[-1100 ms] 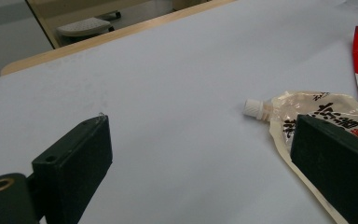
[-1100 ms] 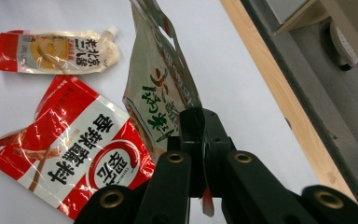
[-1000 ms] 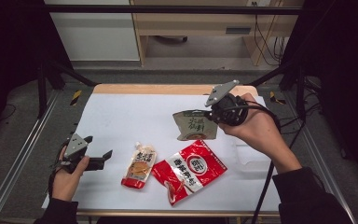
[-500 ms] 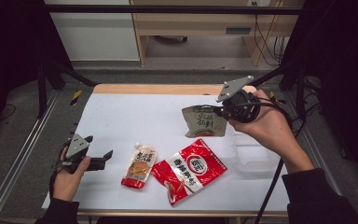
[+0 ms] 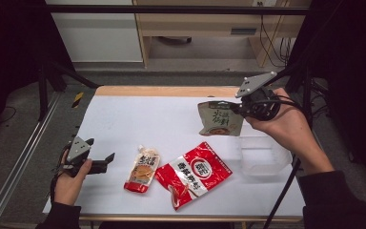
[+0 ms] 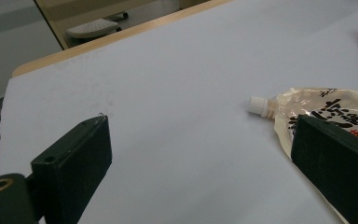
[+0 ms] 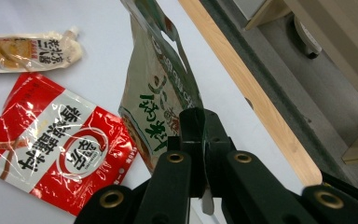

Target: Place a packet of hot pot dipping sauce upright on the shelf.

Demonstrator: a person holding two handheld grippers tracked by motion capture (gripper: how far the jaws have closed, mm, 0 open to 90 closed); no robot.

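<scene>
The right tongs (image 5: 236,109) are clamped on the edge of a green-and-tan pouch (image 5: 219,119), holding it in the air above the far right part of the counter (image 5: 138,119); in the right gripper view the jaws meet tight on the pouch's edge, with the packet hanging away from them. A clear plastic tub (image 5: 262,155) sits on the counter just below and toward the person from the hanging pouch, on the right-hand side, so the right hand is the one placed to reach it. The pouch hangs with its long axis roughly vertical, its lower edge near the tub's far rim.

The left tongs (image 5: 108,160) rest low at the counter's left edge with jaws wide apart, gripping nothing. Just beyond them lies a spouted sauce pouch (image 6: 321,116), cap pointing away from the person, and beside it a red snack packet (image 5: 193,174) lying flat.
</scene>
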